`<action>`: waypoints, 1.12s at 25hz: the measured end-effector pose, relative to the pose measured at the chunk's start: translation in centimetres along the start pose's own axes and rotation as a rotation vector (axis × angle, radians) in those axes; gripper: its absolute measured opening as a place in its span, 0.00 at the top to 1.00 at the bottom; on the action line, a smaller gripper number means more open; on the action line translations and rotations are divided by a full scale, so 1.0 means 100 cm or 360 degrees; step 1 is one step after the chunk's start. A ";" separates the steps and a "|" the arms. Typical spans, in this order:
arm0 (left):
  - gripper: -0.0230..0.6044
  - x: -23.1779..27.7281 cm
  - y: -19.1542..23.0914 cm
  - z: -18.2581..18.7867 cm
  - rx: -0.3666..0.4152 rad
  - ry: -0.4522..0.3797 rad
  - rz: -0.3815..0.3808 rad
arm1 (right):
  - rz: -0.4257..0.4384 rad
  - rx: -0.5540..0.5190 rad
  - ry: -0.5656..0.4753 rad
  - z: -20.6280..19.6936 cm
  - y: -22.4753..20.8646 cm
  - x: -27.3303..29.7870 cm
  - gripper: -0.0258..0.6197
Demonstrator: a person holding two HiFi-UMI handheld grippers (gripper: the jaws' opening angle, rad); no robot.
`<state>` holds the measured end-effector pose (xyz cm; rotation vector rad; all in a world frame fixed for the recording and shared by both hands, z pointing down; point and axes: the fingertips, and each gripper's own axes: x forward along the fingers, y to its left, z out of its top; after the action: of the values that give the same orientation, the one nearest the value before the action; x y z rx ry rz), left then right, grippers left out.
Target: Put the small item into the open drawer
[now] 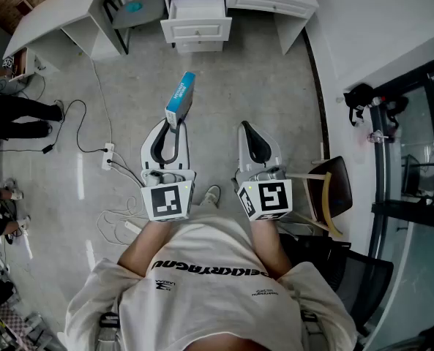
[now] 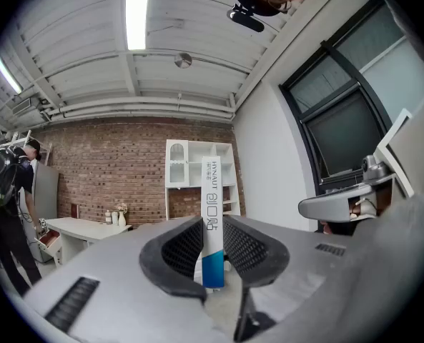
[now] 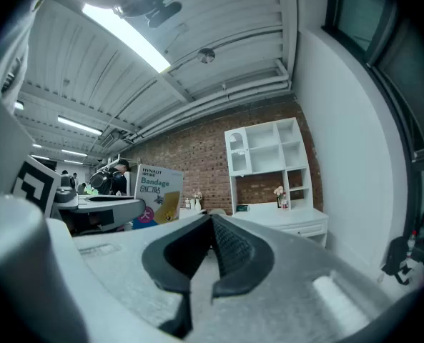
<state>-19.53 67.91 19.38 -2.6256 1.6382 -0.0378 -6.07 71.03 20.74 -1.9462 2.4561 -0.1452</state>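
**Item 1. Small item: bandage box (image 2: 212, 219).** A slim white carton with a blue end. It is clamped between the pads of the left gripper (image 2: 213, 247) and stands on end. In the head view it juts forward from the jaws, left of centre in the frame, over the bare floor. The open drawer (image 1: 197, 29) is well apart from it, at top centre.

Handling, as I judge it: light, thin card, probably hollow in part. It should be stiff along its length but easy to crush across the broad faces, and its smooth printed surface may slip. I hold it by the blue end, pads on the two broad faces. That leaves most of the box overhanging, so it could pivot if knocked. A hold nearer the middle would be steadier, and gentle pressure should do.

**Item 2. Right gripper (image 3: 210, 236).** Jaws together, nothing between them. It is held level at centre right of the head view, beside the left gripper.

**Item 3. Drawer.** Top drawer of a white desk, pulled out towards me.

**Not determinable.**
- The drawer's inside is too small for me to read, so I cannot say whether it holds anything.
- The very end of the box is hidden behind the pads.
- What the box holds is unknown.
- People at the left edge of the head view are cut off.
- A chair (image 1: 332, 189) at the right edge is partly hidden.
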 end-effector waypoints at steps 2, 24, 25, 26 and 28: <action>0.84 -0.007 -0.003 -0.001 0.0001 0.0007 -0.0007 | -0.0010 0.0017 0.0003 -0.004 0.001 -0.006 0.96; 0.84 0.031 -0.017 -0.024 0.0021 0.0037 -0.0043 | 0.0069 0.0064 0.0102 -0.030 -0.028 0.023 0.96; 0.84 0.038 -0.015 -0.027 0.0017 0.0041 -0.0043 | 0.0067 0.0062 0.0108 -0.032 -0.031 0.030 0.96; 0.84 0.046 -0.012 -0.030 0.0008 0.0047 -0.0040 | 0.0067 0.0058 0.0117 -0.034 -0.034 0.039 0.96; 0.84 0.066 -0.006 -0.034 -0.0021 0.0051 -0.0032 | 0.0064 0.0053 0.0145 -0.037 -0.041 0.058 0.96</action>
<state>-16.27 62.18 22.76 -2.6646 1.6274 -0.0704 -3.61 64.75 25.05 -1.9168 2.5292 -0.2786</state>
